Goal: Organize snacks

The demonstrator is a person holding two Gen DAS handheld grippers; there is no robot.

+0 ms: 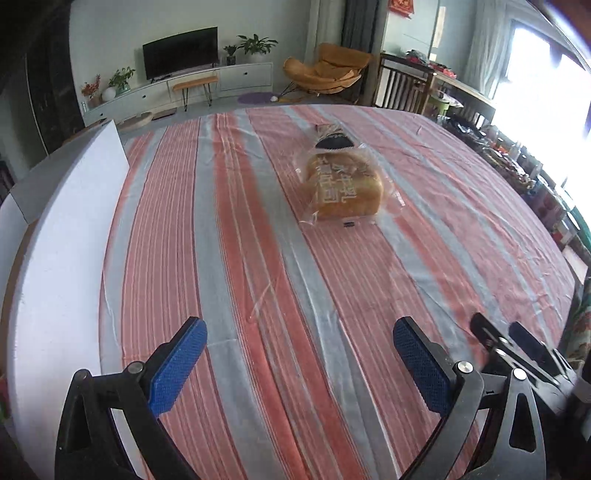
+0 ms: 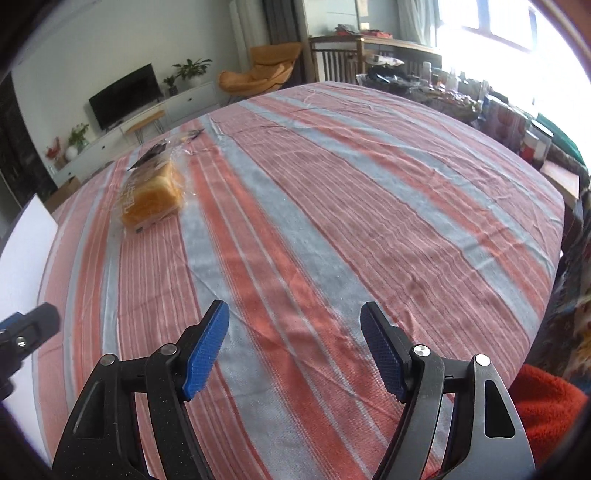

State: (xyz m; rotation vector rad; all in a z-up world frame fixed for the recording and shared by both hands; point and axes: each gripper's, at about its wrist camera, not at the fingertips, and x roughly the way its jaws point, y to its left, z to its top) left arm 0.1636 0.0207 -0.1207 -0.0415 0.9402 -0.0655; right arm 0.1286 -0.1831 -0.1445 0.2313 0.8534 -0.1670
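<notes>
Left wrist view, bagged bread loaf (image 1: 341, 186) well beyond spread jaws

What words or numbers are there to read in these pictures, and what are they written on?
Bread bag: large pale Chinese characters are printed on its clear wrapper, seen upside down and blurred; I cannot read them for sure.
Dark label at the bag's far end: print too small to read.
Red hanging on the far wall: gold marks, too small to read.
No numbers show anywhere.
</notes>
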